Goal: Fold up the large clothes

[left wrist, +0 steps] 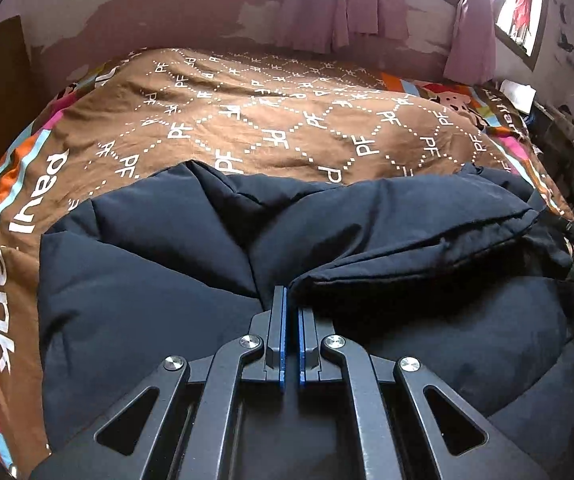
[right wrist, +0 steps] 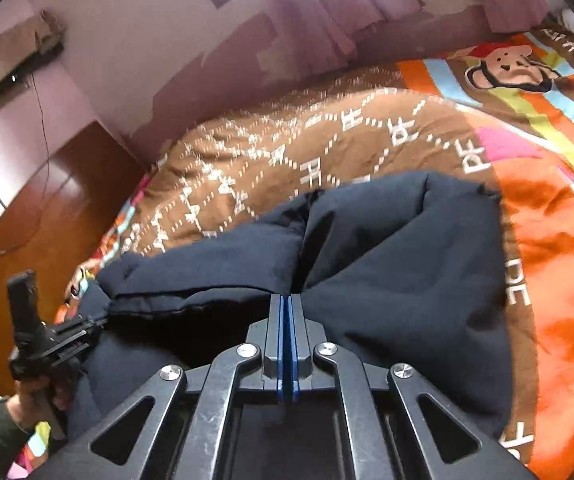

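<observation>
A dark navy padded jacket (left wrist: 175, 280) lies on the bed, puffy and partly folded over itself. My left gripper (left wrist: 291, 296) is shut on a fold of the jacket's near edge. My right gripper (right wrist: 287, 300) is shut on another part of the same jacket (right wrist: 399, 264), its blue pads pressed together on the fabric. The left gripper (right wrist: 75, 328) and the hand that holds it also show at the left of the right wrist view, at the jacket's edge.
The jacket rests on a brown bedspread (left wrist: 271, 120) with white PF lettering and coloured cartoon borders. A peeling pink wall and purple curtains (left wrist: 343, 0) stand behind the bed. A wooden headboard (right wrist: 47, 216) is at the left. Clutter (left wrist: 559, 128) sits at the right.
</observation>
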The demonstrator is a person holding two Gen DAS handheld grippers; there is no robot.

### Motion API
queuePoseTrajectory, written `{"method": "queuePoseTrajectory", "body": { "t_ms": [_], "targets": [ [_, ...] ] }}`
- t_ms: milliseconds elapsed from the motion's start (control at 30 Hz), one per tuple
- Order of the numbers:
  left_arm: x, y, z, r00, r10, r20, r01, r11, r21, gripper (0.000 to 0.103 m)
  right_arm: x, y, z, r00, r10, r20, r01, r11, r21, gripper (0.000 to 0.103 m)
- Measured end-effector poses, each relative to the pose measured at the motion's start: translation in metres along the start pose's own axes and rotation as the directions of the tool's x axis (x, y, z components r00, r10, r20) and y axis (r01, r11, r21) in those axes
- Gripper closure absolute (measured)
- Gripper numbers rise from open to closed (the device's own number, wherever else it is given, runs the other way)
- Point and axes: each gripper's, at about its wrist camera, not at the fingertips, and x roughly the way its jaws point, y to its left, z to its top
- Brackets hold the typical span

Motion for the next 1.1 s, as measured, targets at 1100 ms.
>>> {"method": "queuePoseTrajectory", "body": {
  "t_ms": [1100],
  "targets": [
    [0.065, -0.036, 0.019, 0.972, -0.075, -0.221, 0.068, 0.997, -0.041, 0.101, 0.105, 0.047, -0.006, 0.936, -0.107, -0.337, 0.052, 0.984, -0.168, 0.102]
  ]
}}
